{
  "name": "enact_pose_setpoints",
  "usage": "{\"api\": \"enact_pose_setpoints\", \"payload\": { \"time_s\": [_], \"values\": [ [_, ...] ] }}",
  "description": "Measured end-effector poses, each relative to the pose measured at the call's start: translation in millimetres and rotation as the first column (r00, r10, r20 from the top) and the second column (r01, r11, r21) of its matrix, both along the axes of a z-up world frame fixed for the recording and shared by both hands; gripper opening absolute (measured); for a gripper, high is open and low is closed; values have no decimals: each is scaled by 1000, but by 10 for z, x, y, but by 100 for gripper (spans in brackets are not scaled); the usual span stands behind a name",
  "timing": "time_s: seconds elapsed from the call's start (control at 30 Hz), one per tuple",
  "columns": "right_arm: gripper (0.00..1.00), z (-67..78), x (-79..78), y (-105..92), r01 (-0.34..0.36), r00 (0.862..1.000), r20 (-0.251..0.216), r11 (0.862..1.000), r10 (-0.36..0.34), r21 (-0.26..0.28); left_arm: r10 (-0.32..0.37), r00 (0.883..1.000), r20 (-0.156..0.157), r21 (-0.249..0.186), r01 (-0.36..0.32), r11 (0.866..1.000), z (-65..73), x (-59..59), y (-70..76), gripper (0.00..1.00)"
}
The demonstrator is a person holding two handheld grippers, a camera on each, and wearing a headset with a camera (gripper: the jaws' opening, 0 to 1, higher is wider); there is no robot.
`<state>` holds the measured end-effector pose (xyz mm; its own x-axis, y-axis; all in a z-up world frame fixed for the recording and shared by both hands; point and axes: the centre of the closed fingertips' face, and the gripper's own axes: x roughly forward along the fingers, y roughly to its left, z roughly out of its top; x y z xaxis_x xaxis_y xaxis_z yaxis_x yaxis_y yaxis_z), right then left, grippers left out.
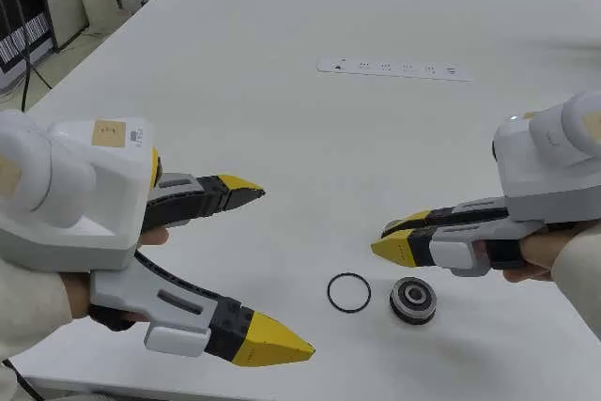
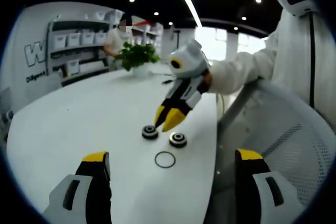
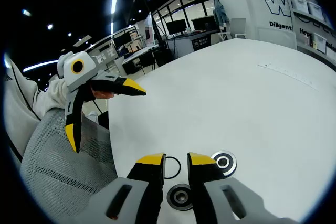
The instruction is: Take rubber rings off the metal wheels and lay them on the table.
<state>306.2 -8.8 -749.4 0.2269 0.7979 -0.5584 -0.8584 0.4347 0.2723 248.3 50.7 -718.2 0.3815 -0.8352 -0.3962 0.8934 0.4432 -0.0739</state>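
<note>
One ring [image 1: 348,292] flat on table [image 1: 282,91], at 9 o'clock from wheel [image 1: 413,300]. Left gripper [image 1: 285,272] spread wide, empty. Right gripper [image 1: 380,239] at 1 o'clock from ring, jaws narrowly parted, grasping nothing.

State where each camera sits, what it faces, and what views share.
Head view: on the headset, facing forward and down at the table; left gripper, right gripper and both sleeves show.
Left gripper view: on the left gripper, facing the right gripper across two wheels; own jaws and a sleeve show.
Right gripper view: on the right gripper, facing the left gripper; own jaws show.
Shared: the ring lies in all three.
</note>
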Motion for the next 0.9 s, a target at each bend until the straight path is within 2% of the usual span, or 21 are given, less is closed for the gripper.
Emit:
{"api": "enact_pose_setpoints", "payload": {
  "time_s": [0.33,0.63,0.73,0.9],
  "values": [
    [14,206,105,-133,41,998,52,998,-43,39,-4,1000,-5,4,4,1000,-12,-8,-6,100],
    [15,355,221,-347,97,991,90,993,-103,71,-5,1000,-1,-1,5,1000,5,-12,-13,100],
    [15,414,277,-444,136,985,87,985,-146,106,-3,1000,-4,-6,3,1000,10,-10,-14,100],
    [16,432,324,-599,186,977,79,974,-197,132,-2,1000,-4,-15,2,1000,29,-6,-19,100]
  ]
}}
